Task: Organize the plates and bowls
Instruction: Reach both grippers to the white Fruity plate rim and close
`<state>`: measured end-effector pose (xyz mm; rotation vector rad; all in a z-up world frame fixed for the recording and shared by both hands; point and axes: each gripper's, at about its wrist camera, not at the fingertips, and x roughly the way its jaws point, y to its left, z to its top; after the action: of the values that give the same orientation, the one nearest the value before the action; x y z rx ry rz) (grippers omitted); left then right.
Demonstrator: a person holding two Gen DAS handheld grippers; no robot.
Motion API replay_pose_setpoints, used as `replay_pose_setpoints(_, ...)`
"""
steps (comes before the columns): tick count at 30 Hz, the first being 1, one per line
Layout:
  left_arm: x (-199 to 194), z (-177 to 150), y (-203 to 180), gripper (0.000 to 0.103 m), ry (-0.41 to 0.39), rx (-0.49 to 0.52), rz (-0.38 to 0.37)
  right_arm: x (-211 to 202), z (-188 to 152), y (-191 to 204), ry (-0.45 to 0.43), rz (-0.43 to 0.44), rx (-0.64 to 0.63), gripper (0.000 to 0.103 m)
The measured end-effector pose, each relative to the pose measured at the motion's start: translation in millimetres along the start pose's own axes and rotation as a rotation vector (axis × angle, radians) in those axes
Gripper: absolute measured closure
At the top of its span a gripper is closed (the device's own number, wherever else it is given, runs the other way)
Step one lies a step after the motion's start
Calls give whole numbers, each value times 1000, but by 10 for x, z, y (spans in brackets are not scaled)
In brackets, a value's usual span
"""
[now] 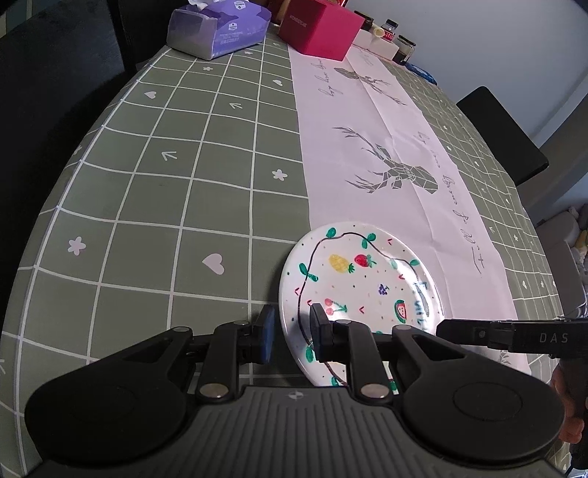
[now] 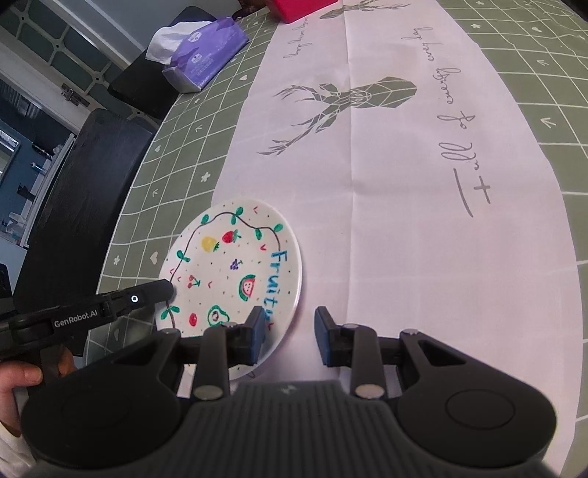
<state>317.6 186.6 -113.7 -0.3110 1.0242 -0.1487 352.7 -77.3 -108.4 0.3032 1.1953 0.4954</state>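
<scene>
Lying flat: the plate (image 1: 362, 286) (image 2: 235, 272), white with small painted fruits and the blue word "Fruits", rests near you on the tabletop (image 1: 165, 184).
Plate position: it lies half on the green checked cloth and half on the white runner (image 1: 367, 147) with the grey deer print.
Left claw: your left claw (image 1: 292, 331) (image 2: 167, 288) stands over the left rim of the plate. One pad is above the plate and one is outside it. It is only a little open, and a strip of green cloth shows between the outer pad and the rim, so it grips nothing.
Right claw: your right claw (image 2: 290, 331) (image 1: 443, 327) stands over the right rim in the same way. It is partly open, the white runner shows beside the rim, and it holds nothing.
Your hand: the fingers of your left hand (image 2: 18, 382) are around the handle.
Far end: a purple tissue pack (image 1: 217, 29) and a pink box (image 1: 319, 29) stand well apart from the plate.
Side: a dark chair (image 2: 73, 202) is at the tabletop edge.
</scene>
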Motion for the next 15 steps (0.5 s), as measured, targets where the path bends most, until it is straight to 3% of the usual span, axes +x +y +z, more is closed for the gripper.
replay_pose_setpoints(13,9,-20,-27,83,-8,21,9,64,83,-14,-20,29,22,73)
replay_pose_setpoints(15,7,-19,-23,83,-9,20,8,81,125,-64,-33,36,49,77)
